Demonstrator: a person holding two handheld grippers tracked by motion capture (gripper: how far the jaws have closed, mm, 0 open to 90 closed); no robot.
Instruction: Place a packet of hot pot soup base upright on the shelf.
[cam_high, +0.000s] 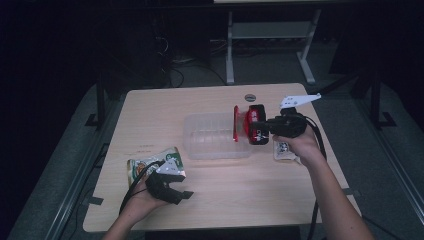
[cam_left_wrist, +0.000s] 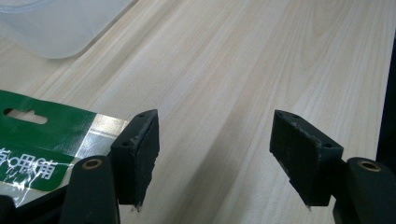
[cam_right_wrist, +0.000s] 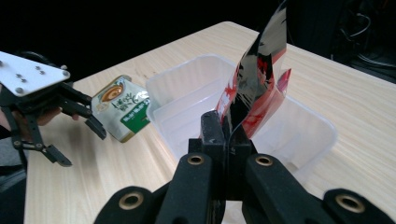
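My right gripper (cam_high: 261, 128) is shut on the lower edge of a glossy red packet (cam_high: 247, 123) and holds it upright over the right end of a clear plastic bin (cam_high: 205, 149). In the right gripper view the red packet (cam_right_wrist: 258, 86) rises from the closed jaws of that gripper (cam_right_wrist: 225, 125) above the bin (cam_right_wrist: 187, 70). My left gripper (cam_high: 181, 197) stands open near the table's front left, just right of a green and white coffee packet (cam_high: 150, 165). Between its jaws (cam_left_wrist: 215, 120) lies bare wood, while the green packet (cam_left_wrist: 42, 140) rests beside the left pad.
A small pale packet (cam_high: 282, 149) lies on the table under my right hand. The light wood table (cam_high: 240, 195) ends close to the left gripper at the front. Beyond the far edge stand white desk legs (cam_high: 230, 50) on a dark floor.
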